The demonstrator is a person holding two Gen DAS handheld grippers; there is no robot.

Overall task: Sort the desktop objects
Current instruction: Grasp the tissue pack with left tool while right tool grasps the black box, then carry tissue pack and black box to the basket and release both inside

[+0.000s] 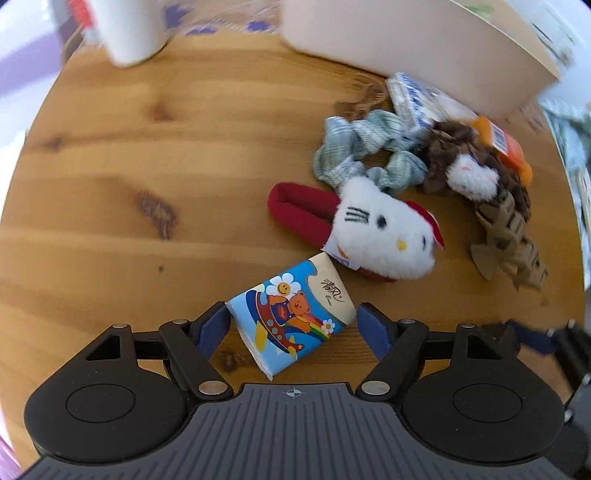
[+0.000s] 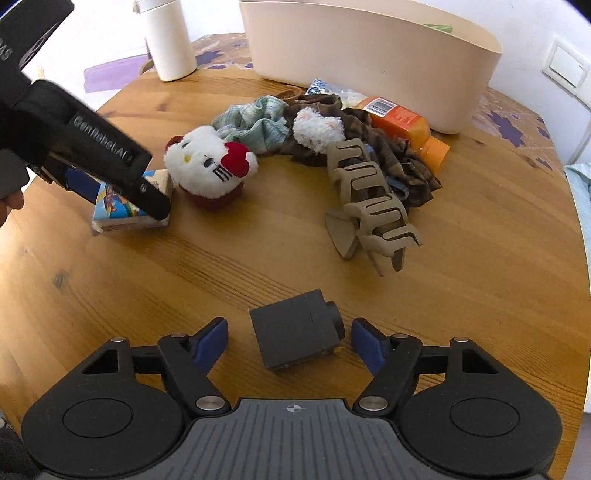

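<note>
My left gripper [image 1: 291, 326] is open, its blue pads on either side of a cartoon tissue pack [image 1: 291, 317] lying on the wooden table; the pack also shows in the right wrist view [image 2: 127, 212] under that gripper [image 2: 122, 188]. My right gripper [image 2: 290, 339] is open around a dark grey cube-shaped device [image 2: 295, 336], not gripping it. A white plush cat clip [image 1: 380, 236] [image 2: 208, 166], a green scrunchie [image 1: 365, 151] [image 2: 255, 123], a brown scrunchie [image 1: 476, 166], a beige claw clip [image 2: 373, 206] [image 1: 509, 243] and an orange bottle [image 2: 406, 125] lie in a heap.
A cream oval bin [image 2: 369, 55] [image 1: 406, 44] stands at the back of the round table [image 2: 184, 266]. A white cylinder cup [image 2: 170, 40] [image 1: 129, 29] stands at the back left. A blue-white packet [image 1: 413, 99] lies by the bin.
</note>
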